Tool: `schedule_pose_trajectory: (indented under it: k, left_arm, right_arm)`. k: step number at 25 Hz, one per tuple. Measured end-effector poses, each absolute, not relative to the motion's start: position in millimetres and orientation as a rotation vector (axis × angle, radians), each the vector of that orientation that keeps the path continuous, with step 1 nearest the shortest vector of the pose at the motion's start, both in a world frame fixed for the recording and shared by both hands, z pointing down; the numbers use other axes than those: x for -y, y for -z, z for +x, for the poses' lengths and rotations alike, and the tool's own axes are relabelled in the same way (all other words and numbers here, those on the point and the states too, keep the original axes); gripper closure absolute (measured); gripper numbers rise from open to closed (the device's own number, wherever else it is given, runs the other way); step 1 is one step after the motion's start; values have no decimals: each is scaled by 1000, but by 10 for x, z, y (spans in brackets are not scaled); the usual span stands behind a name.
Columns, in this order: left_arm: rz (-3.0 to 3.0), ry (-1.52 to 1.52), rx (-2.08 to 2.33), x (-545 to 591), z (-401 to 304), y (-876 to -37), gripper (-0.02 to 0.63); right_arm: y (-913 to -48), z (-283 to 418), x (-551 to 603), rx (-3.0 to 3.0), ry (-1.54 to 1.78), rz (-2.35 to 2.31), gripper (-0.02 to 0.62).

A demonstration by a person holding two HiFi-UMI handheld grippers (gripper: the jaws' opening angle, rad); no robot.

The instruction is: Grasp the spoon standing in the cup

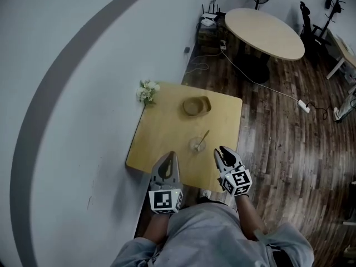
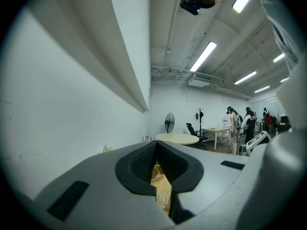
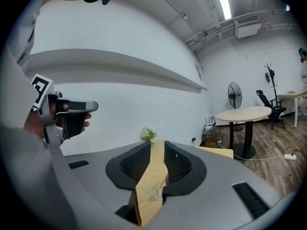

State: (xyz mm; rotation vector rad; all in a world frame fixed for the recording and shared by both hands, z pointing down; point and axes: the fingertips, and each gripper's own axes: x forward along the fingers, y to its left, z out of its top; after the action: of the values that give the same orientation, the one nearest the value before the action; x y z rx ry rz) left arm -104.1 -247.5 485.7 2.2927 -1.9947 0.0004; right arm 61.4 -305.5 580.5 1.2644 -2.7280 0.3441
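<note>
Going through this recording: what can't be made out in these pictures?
- Head view: what the bowl or the cup holds besides the spoon; too small and dim.
- Left gripper view: cup shows as a sliver; pads of the shut left gripper cover the rest.
- Right gripper view: cup and spoon partly behind a pad of the open right gripper; spoon faint.
</note>
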Motion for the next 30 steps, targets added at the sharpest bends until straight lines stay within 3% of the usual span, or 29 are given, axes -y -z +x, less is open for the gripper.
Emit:
schedule_pose_trajectory:
  k: [30]
  left_arm:
    - [1962, -89, 2288, 2679, -1711, -4939, 604]
  right_arm:
    - [-7076, 161, 3980, 2569, -663, 963, 459]
